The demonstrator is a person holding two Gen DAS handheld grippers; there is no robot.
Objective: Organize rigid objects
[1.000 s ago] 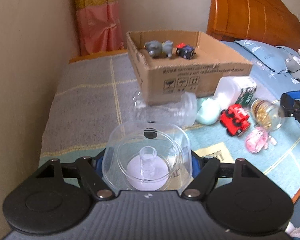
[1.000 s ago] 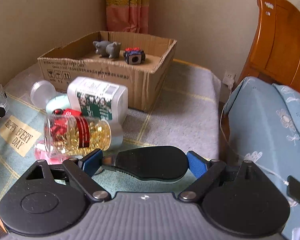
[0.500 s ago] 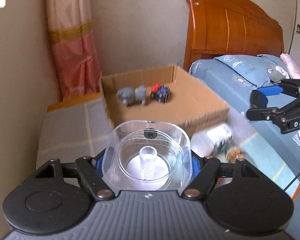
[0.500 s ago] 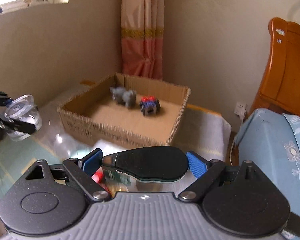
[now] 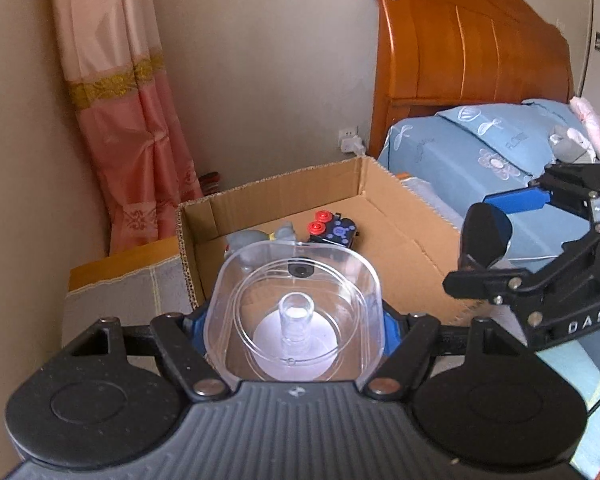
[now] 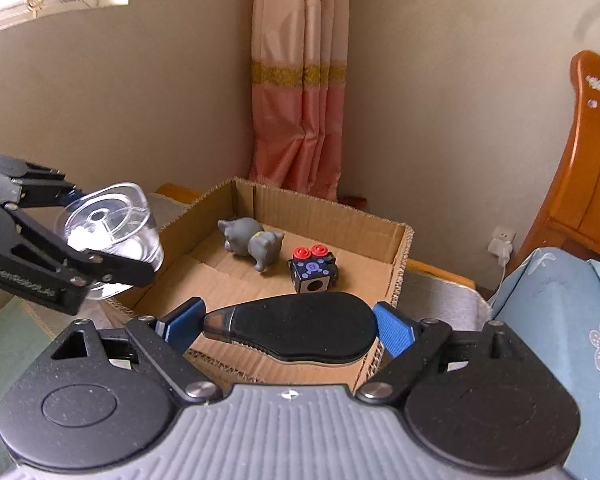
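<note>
both grippers are rising from the tabletop toward the brown cardboard box (image 6: 384, 240), which is holding a grey toy animal (image 6: 252, 242) and a dark cube toy (image 6: 314, 270). the left gripper (image 5: 294, 320) is clutching a clear plastic dish (image 5: 294, 312) at six o'clock; the right gripper (image 6: 286, 326) is gripping a flat black oval object (image 6: 296, 326). both are awaiting release.

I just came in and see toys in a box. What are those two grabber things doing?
A person is tidying things into the cardboard box. The left gripper holds a clear plastic container, and the right gripper holds a flat black oval thing. Both hang near the box, just above it. Nothing has been dropped yet. A grey toy animal and a dark toy cube with red knobs already lie inside.
</note>
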